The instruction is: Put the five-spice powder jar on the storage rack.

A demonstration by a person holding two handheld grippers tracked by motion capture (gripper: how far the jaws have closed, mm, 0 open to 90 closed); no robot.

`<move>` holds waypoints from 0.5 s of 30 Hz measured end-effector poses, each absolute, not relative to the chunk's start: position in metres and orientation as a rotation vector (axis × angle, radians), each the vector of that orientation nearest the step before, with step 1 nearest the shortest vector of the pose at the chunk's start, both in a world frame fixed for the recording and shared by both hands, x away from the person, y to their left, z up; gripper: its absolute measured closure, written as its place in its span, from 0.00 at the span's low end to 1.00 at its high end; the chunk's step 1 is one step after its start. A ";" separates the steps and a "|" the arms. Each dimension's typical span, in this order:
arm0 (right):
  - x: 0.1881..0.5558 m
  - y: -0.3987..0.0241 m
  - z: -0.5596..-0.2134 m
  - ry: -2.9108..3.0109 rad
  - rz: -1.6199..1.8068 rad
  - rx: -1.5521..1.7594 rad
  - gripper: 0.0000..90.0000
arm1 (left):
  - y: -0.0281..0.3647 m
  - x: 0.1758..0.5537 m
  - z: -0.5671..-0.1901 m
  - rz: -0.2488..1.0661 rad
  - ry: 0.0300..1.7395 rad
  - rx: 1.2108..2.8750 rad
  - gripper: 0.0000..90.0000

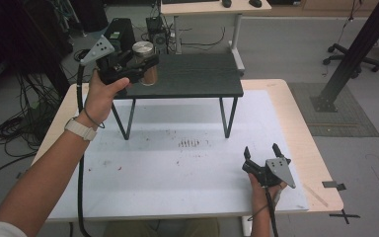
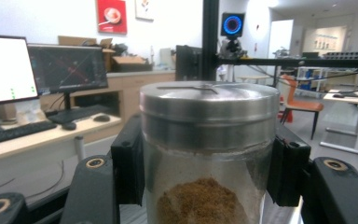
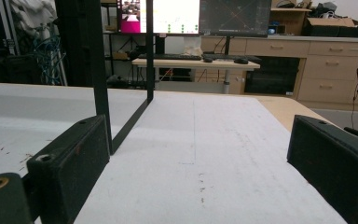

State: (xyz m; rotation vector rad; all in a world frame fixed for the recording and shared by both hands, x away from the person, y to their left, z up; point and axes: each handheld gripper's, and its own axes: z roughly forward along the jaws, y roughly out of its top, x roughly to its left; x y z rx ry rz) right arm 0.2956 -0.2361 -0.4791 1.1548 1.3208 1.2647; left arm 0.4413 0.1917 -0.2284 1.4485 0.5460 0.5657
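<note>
A clear jar (image 1: 143,51) with a round metal lid and brown powder inside is at the left end of a small black stand (image 1: 192,74). My left gripper (image 1: 145,64) is shut on the jar, one pad on each side just below the lid. In the left gripper view the jar (image 2: 209,140) stands upright between the two black pads (image 2: 129,161). Whether its base touches the stand's top, I cannot tell. My right gripper (image 1: 261,150) rests low on the white mat (image 1: 177,177) at the front right. It is open, with bare mat between its jaws (image 3: 196,158).
The stand's thin black legs (image 1: 128,118) rest on the mat. Brown crumbs (image 1: 188,143) dot the mat's middle. Bare wooden table edge (image 1: 306,143) runs along the right. A computer tower (image 1: 118,29) and cables lie beyond the far left, and a desk (image 1: 207,7) stands behind.
</note>
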 end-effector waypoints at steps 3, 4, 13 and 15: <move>0.296 -0.236 -0.479 1.320 1.265 1.155 0.07 | 0.191 0.450 -0.231 0.571 0.559 1.447 0.47; 0.296 -0.236 -0.479 1.321 1.265 1.154 0.07 | 0.191 0.451 -0.231 0.574 0.561 1.445 0.47; 0.296 -0.236 -0.479 1.322 1.265 1.154 0.07 | 0.187 0.473 -0.235 0.567 0.604 1.420 0.47; 0.296 -0.236 -0.479 1.324 1.265 1.154 0.07 | 0.187 0.477 -0.236 0.581 0.612 1.424 0.47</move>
